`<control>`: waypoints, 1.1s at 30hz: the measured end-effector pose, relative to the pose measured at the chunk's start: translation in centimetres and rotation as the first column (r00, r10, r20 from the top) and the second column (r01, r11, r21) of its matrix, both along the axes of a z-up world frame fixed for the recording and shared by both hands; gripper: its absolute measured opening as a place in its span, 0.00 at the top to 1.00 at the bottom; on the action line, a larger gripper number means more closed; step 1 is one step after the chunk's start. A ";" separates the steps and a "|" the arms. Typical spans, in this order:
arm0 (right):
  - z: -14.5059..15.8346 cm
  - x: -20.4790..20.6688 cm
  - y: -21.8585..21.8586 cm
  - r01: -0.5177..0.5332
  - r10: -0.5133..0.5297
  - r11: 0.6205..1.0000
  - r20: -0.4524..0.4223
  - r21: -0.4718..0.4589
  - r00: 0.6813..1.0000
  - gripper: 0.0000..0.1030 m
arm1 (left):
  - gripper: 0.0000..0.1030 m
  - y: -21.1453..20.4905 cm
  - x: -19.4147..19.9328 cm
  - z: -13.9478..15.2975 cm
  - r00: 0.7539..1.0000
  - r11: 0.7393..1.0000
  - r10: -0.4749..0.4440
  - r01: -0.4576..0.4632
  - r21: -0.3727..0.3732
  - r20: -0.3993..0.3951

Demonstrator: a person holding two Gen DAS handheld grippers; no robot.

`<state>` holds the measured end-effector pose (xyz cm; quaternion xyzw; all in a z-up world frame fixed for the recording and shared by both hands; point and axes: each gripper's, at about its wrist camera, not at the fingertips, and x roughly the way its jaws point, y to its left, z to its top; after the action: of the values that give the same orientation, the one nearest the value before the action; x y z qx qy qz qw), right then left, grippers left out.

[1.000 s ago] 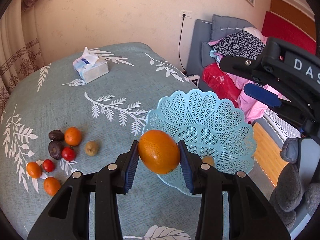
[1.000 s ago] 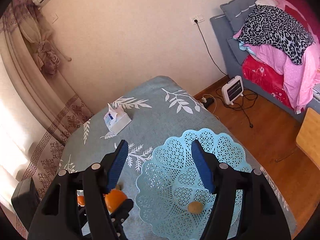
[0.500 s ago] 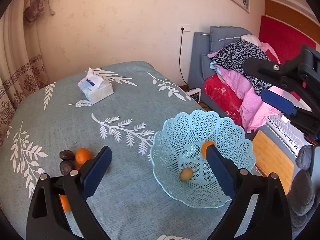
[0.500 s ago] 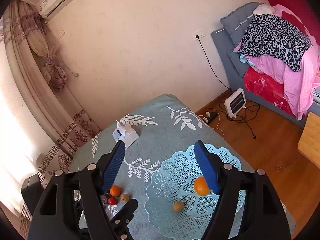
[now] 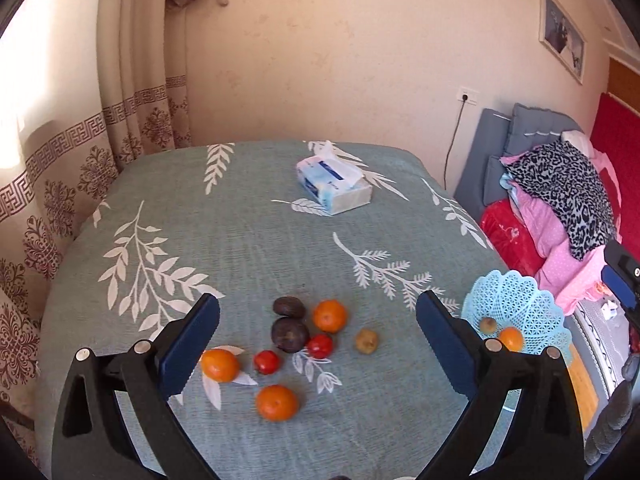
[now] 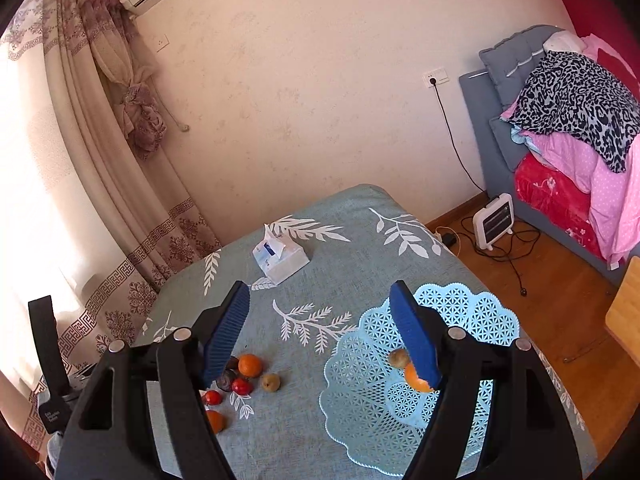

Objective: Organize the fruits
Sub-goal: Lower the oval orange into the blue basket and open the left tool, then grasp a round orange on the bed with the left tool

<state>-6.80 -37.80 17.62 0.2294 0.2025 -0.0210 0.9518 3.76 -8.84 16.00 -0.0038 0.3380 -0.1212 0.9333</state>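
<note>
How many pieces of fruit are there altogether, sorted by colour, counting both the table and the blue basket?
Orange: 4, three on the table, one in the basket
Red: 2
Dark purple: 2
Yellow-brown: 2, one on the table, one in the basket
Total: 10

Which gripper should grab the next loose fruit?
Left, probably. The left gripper is open, empty and frames the fruit cluster on the tablecloth. The right gripper, also open and empty, sits nearer the blue basket.
</note>
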 end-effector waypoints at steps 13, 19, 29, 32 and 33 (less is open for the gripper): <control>-2.4 2.5 5.0 -0.115 0.108 0.991 -0.084 -0.071 0.991 0.28 | 0.05 6.6 2.4 -7.4 0.979 0.986 0.148 -0.136 0.092 -0.138; -3.5 3.5 5.9 -0.137 0.127 0.987 -0.118 -0.088 0.985 0.28 | 0.18 6.6 3.9 -11.4 0.969 0.983 0.153 -0.128 0.135 -0.193; -6.0 5.3 7.3 -0.168 0.146 0.980 -0.190 -0.104 0.971 0.28 | 0.43 7.0 5.4 -14.7 0.964 0.990 0.123 -0.103 0.094 -0.236; -7.3 6.0 8.4 -0.204 0.177 0.973 -0.219 -0.109 0.959 0.28 | 0.58 7.1 5.2 -14.5 0.972 0.996 0.082 -0.074 0.044 -0.219; -7.8 6.2 8.9 -0.215 0.185 0.970 -0.229 -0.115 0.956 0.28 | 0.58 7.2 5.0 -14.4 0.974 0.997 0.081 -0.076 0.033 -0.211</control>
<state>-0.56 -28.93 9.83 0.1375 0.3252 0.0369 0.9348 8.77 -1.64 1.56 -0.0186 0.4365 -0.0789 0.8960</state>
